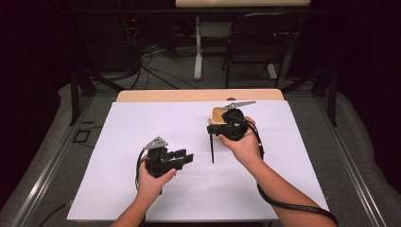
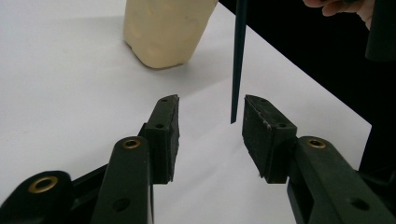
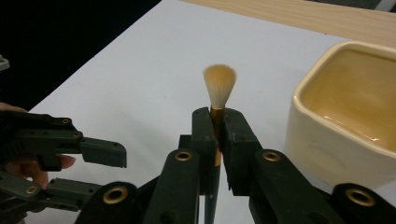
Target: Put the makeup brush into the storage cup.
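Observation:
My right gripper [image 1: 213,129] [image 3: 217,122] is shut on a thin brush [image 3: 219,85]. Its tan bristles point up above the pads, and its dark handle [image 1: 211,149] [image 2: 238,60] hangs down over the white sheet. A cream square cup [image 1: 218,113] [image 3: 345,116] [image 2: 166,30] stands just beyond that gripper. My left gripper [image 1: 185,158] [image 2: 210,122] lies low to the left of the handle, open. The handle's tip hangs just beyond the gap between its pads, close to the right pad and touching neither. The left gripper [image 3: 109,173] also shows at the lower left of the right gripper view.
A white sheet [image 1: 142,127] covers most of the wooden table [image 1: 198,95]. Behind the table stand a dark folding chair [image 1: 257,42] and a second table's white leg [image 1: 197,52], with cables on the floor. Dark metal frame posts flank the table.

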### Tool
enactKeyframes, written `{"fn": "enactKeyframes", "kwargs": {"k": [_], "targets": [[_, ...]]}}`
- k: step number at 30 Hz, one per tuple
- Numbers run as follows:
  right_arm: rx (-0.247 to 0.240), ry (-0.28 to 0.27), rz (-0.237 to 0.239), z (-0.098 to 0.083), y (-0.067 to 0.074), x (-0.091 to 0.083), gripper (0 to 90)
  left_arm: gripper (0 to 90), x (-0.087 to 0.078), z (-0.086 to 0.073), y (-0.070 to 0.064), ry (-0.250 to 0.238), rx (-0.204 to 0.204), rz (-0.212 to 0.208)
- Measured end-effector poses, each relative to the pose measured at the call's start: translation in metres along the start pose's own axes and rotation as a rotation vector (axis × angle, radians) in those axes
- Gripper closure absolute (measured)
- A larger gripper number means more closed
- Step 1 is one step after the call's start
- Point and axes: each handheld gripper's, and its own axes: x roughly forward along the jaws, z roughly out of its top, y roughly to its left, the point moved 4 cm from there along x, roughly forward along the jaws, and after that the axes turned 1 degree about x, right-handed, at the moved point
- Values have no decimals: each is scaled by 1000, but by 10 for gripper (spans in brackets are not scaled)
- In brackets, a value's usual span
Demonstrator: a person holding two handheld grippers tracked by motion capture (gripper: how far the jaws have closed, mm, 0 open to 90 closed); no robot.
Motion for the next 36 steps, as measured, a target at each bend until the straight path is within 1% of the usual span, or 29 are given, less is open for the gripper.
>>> {"fn": "enactKeyframes", "kwargs": {"k": [1, 2, 4, 5, 7, 13, 15, 18, 21, 22, 24, 26, 28, 30, 36], "targets": [[-2, 1, -6, 2, -2, -1, 840, 552, -1, 0, 1, 0, -2, 7], [1, 2, -9, 3, -3, -1, 841, 547, -1, 0, 2, -2, -2, 1], [1, 4, -16, 6, -4, -3, 841, 532, -2, 0, 4, 1, -1, 20], [3, 7, -20, 8, -5, -4, 840, 527, -2, 0, 5, -5, 1, 21], [3, 7, -26, 11, -6, -5, 841, 512, -3, 0, 7, -1, 11, 45], [0, 10, -36, 18, -7, -8, 841, 474, -5, -2, 13, 7, 10, 66], [0, 9, -36, 21, -7, -8, 841, 459, -5, -2, 14, 0, 11, 69], [-3, 14, -44, 24, -8, -10, 841, 443, -6, -2, 16, -2, 12, 89], [-3, 13, -53, 29, -9, -12, 841, 434, -7, -2, 18, -2, 15, 85], [-4, 12, -57, 31, -10, -13, 840, 433, -8, -1, 18, -7, 13, 94], [-3, 6, -62, 35, -12, -15, 840, 433, -8, -1, 18, -9, 9, 98], [5, 8, -69, 38, -14, -16, 841, 434, -9, -1, 19, -16, 9, 92], [9, 13, -79, 42, -16, -18, 840, 433, -11, -1, 19, -10, 9, 97], [11, 12, -89, 46, -19, -18, 841, 434, -11, -1, 19, -15, 7, 102], [16, 12, -117, 56, -27, -20, 841, 433, -13, -1, 21, -17, 4, 99]]}}
